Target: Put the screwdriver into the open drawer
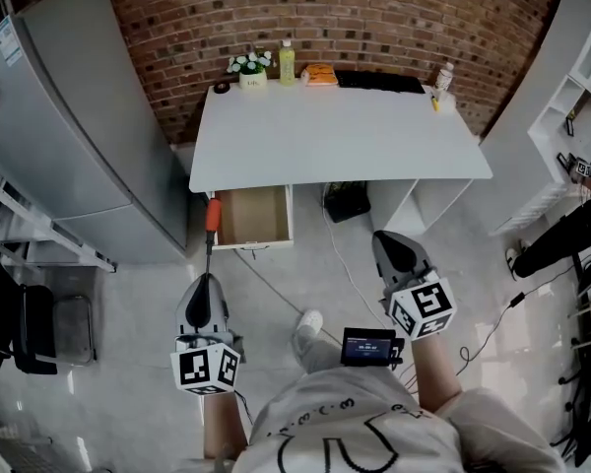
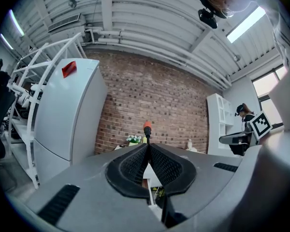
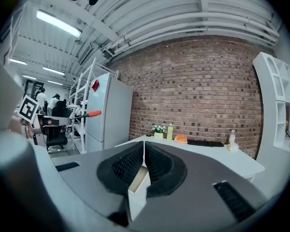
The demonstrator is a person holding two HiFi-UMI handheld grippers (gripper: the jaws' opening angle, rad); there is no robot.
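Observation:
The screwdriver [image 1: 212, 227] has an orange handle and a thin dark shaft. My left gripper [image 1: 209, 282] is shut on the shaft, so the handle points ahead toward the open drawer [image 1: 253, 217]. That drawer is pulled out under the left front of the white table [image 1: 335, 136] and shows a bare wooden bottom. In the left gripper view the shaft runs between the shut pads [image 2: 148, 148] and the orange handle [image 2: 147, 126] sticks out beyond them. My right gripper [image 1: 392, 247] is shut on nothing, level with the left one; its own view shows its pads [image 3: 144, 145] together and the screwdriver [image 3: 89, 114] off to the left.
A grey refrigerator [image 1: 79, 136] stands left of the table and a white shelf unit [image 1: 576, 87] at the right. A flower pot [image 1: 250, 67], a bottle [image 1: 287, 63] and a keyboard [image 1: 379, 82] line the table's far edge. Cables [image 1: 345, 264] cross the floor; a black box [image 1: 347, 202] sits under the table.

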